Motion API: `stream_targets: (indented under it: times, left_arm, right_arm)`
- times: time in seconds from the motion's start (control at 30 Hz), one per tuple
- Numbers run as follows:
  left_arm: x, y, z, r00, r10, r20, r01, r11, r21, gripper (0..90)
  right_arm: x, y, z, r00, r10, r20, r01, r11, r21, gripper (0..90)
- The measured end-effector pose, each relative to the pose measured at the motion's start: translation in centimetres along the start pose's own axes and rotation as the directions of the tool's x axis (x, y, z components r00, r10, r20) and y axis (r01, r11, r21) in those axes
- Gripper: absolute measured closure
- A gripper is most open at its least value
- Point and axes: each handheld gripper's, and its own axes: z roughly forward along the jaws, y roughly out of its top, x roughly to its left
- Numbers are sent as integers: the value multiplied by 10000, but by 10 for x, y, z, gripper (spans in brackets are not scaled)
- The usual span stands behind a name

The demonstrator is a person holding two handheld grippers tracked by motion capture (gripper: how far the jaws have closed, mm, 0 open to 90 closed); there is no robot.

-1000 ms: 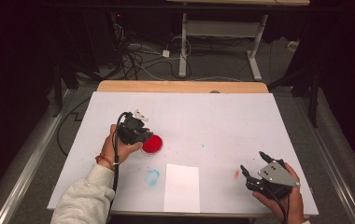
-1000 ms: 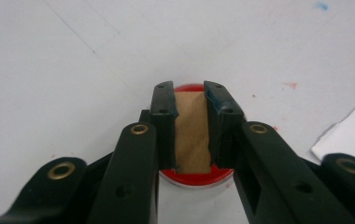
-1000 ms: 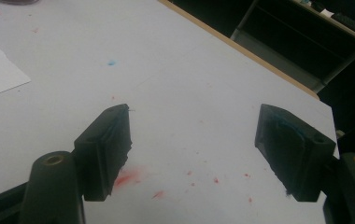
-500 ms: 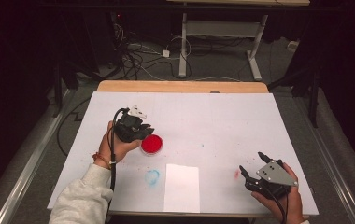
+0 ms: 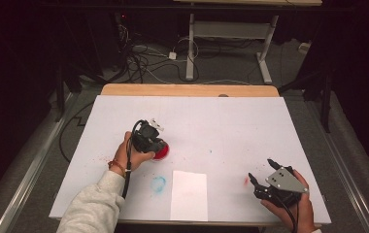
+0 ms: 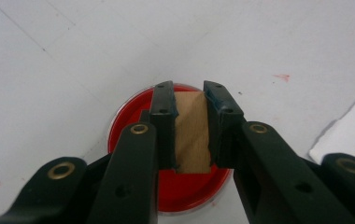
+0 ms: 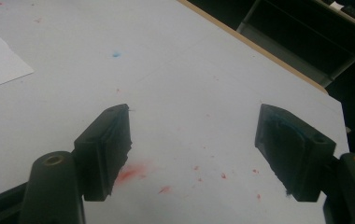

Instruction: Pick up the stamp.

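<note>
My left gripper (image 6: 188,89) is shut on a small wooden block (image 6: 192,135), held upright between its black jaws. Right beneath the block lies a round red dish (image 6: 129,122) on the white table sheet; whether the block touches the red surface I cannot tell. From above, the left gripper (image 5: 154,143) hangs over the dish (image 5: 163,154), covering most of it. My right gripper (image 5: 260,169) rests near the table's front right corner, and its jaws stand wide open (image 7: 194,135) with nothing between them.
A white sheet of paper (image 5: 189,194) lies at the front middle, with a blue ring smear (image 5: 159,183) to its left. A red smear (image 7: 130,172) marks the table under the right gripper. The table's wooden far edge (image 5: 187,90) borders a floor with cables.
The left gripper has moved right and down with the block, from beside the red dish to over it. The right gripper has stayed put.
</note>
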Motion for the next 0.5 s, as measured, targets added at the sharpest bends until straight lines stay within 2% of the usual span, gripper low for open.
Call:
stream_targets:
  times: [0.1, 0.17, 0.5]
  left_arm:
    - [2, -2, 3, 9999, -98, -45, 98, 9999, 49, 732]
    - [3, -4, 8, 10000, -29, -75, 31, 9997, 260, 732]
    - [6, -8, 10, 9998, -159, 128, 158, 9999, 37, 734]
  right_arm:
    - [0, 0, 0, 10000, -8, -19, 8, 10000, 16, 275]
    - [0, 0, 0, 10000, -30, -28, 30, 10000, 6, 275]
    - [0, 0, 0, 10000, -58, -12, 58, 10000, 17, 275]
